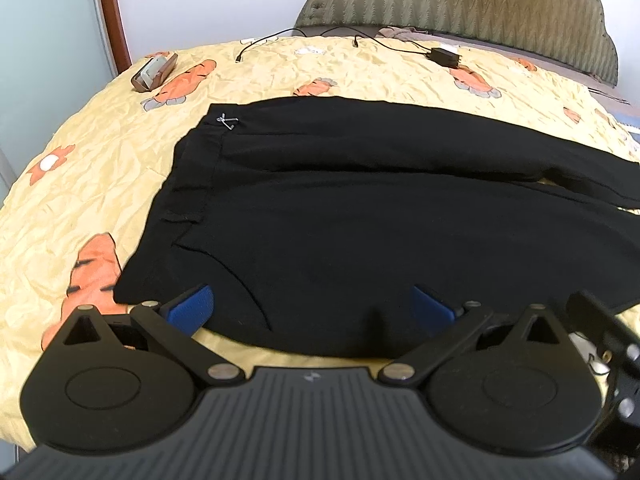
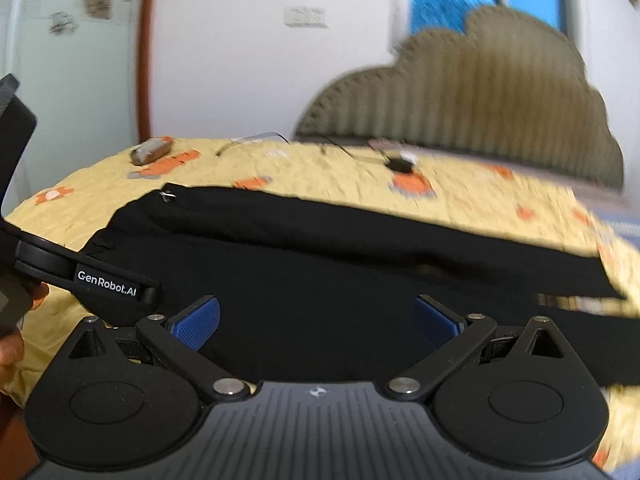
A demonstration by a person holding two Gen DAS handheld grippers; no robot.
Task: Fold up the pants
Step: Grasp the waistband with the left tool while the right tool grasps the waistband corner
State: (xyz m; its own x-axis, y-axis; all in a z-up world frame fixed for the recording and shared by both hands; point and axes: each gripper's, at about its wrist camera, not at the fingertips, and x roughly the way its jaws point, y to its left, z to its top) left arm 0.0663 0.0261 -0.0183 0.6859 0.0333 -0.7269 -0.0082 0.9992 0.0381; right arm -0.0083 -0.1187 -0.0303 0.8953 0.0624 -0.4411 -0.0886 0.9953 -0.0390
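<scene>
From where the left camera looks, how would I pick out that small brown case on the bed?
Start at the padded headboard, then follow the yellow bedspread to its far left corner. The brown case lies there by an orange carrot print; unlike the black charger, it is brown.

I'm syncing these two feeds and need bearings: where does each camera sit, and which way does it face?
Left wrist: on the left gripper, jaws open, low over the black pants, facing the headboard.
Right wrist: on the right gripper, jaws open, facing likewise, blurred; the left gripper's arm and a hand show at left.
Shared: pants, yellow bedspread, headboard, charger.
</scene>
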